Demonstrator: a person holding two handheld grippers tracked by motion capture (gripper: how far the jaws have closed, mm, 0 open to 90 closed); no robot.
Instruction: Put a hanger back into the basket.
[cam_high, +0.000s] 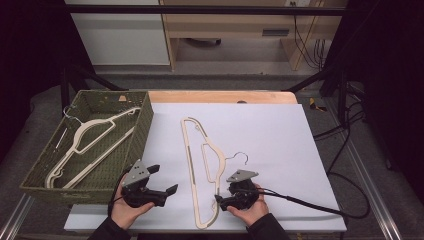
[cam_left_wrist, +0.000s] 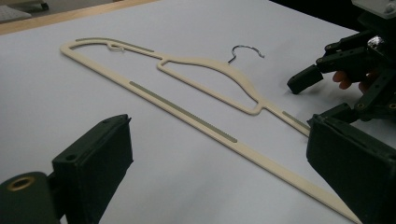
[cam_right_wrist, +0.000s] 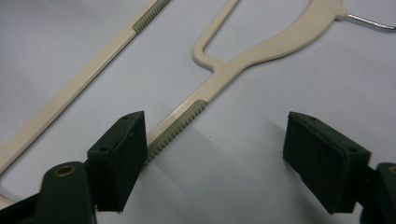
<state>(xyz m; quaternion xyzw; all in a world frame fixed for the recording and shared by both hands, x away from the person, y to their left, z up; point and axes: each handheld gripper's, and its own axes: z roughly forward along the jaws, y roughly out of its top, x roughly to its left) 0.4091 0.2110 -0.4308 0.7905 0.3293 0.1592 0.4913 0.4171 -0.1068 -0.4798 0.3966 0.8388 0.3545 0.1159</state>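
So a cream plastic hanger (cam_high: 200, 165) is laid flat on the white sheet (cam_high: 280, 150) that covers the tabletop (cam_high: 220, 96), with its metal hook (cam_high: 241, 157) pointed toward the right side and its long bar run lengthwise, away from the person. The right tongs (cam_high: 218, 199) are held low at the near end of that hanger, jaws spread apart. In the right gripper view the ribbed grey strip (cam_right_wrist: 175, 130) on the hanger's shoulder arm is seen going in beside the left-hand pad (cam_right_wrist: 119, 158), right at it or touching, hard to call; the other pad is kept well clear on bare sheet, so nothing is clamped. No earlier shot is on hand, so only that wide stance gets reported.

The left tongs (cam_high: 165, 180) are held off to the left of the hanger, just beside the green woven basket (cam_high: 145, 125), jaws also wide with only sheet between them. Inside the basket another cream hanger (cam_high: 90, 145) is laid at a slant.
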